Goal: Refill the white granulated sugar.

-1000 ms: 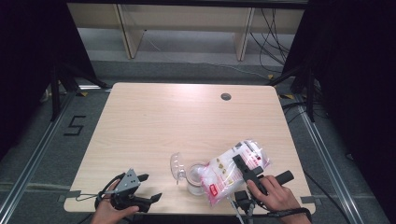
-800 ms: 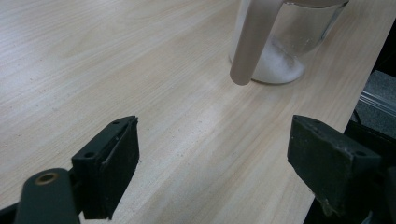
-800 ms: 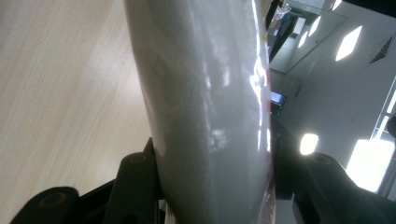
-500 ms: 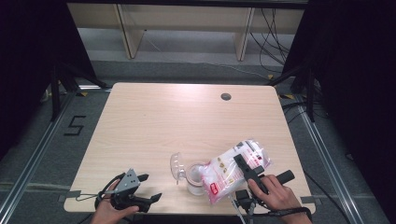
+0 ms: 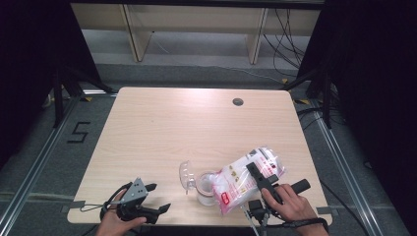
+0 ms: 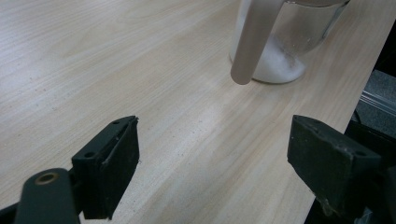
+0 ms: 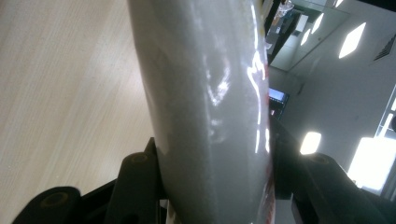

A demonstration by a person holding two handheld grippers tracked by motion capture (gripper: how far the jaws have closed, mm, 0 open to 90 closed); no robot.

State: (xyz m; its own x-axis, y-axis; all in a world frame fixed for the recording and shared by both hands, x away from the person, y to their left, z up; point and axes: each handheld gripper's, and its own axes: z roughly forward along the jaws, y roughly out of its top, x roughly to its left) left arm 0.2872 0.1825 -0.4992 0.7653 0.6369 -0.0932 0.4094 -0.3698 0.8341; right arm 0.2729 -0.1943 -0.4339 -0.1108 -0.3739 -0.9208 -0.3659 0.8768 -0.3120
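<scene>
A clear plastic bag of white grains with a red label (image 5: 241, 182) lies tilted, its lower end over the mouth of a clear jar (image 5: 204, 189) near the table's front edge. My right gripper (image 5: 256, 176) is shut on the bag's middle; in the right gripper view the bag (image 7: 210, 93) is squeezed between the two jaws (image 7: 212, 186). The jar (image 6: 285, 46) holds a little white powder at its bottom. Its hinged lid (image 5: 186, 176) stands open on its left. My left gripper (image 5: 158, 197) rests open at the front left, its jaws (image 6: 224, 163) wide apart over bare wood and aimed at the jar.
The light wooden table (image 5: 196, 128) has a round cable hole (image 5: 238, 102) at the back right. Its front edge (image 6: 345, 116) runs close beside the jar. Beyond the table stands a low shelf unit (image 5: 196, 29), with cables on the floor at the right.
</scene>
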